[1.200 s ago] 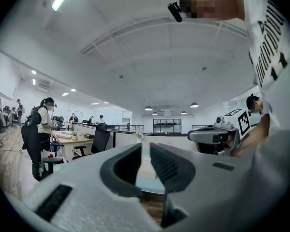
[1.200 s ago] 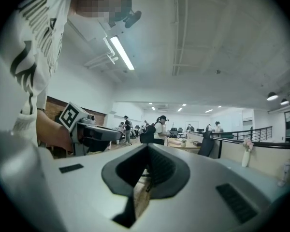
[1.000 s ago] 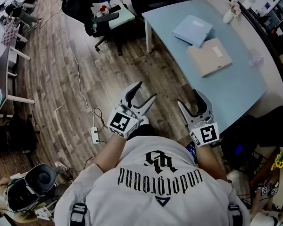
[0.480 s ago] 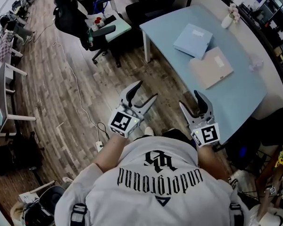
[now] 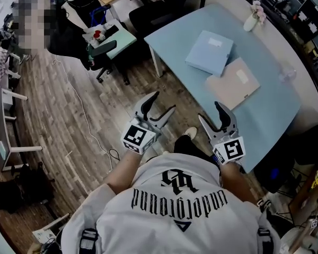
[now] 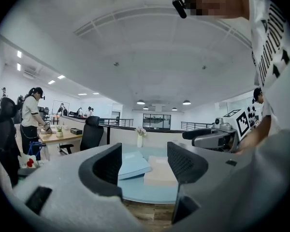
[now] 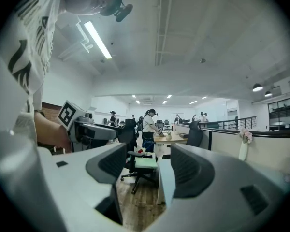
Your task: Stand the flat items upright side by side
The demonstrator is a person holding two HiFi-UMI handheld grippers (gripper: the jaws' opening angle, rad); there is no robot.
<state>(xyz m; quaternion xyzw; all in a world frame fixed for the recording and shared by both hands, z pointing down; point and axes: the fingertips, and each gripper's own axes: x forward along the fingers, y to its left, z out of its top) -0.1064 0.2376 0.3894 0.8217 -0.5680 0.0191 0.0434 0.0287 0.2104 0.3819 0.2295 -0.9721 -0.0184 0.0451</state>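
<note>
Two flat folders lie side by side on the light blue table (image 5: 265,115): a blue folder (image 5: 209,52) farther off and a beige folder (image 5: 233,83) nearer. Both grippers are held level in front of the person, short of the table's near edge. My left gripper (image 5: 164,102) is open with nothing between its fingers; in the left gripper view (image 6: 144,163) it looks at the blue folder (image 6: 133,164) and the beige folder (image 6: 159,172) ahead. My right gripper (image 5: 209,111) is also open and holds nothing; its own view (image 7: 147,170) faces the table's end and the room beyond.
A white vase with flowers (image 5: 253,16) stands at the table's far end. Black office chairs (image 5: 103,49) and a green-seated chair (image 7: 145,164) stand on the wooden floor left of the table. A cable (image 5: 87,115) trails over the floor. People work at desks in the distance.
The person has walked toward the table, carrying both grippers along. The table and the two folders now lie closer. Both sets of jaws look unchanged.
</note>
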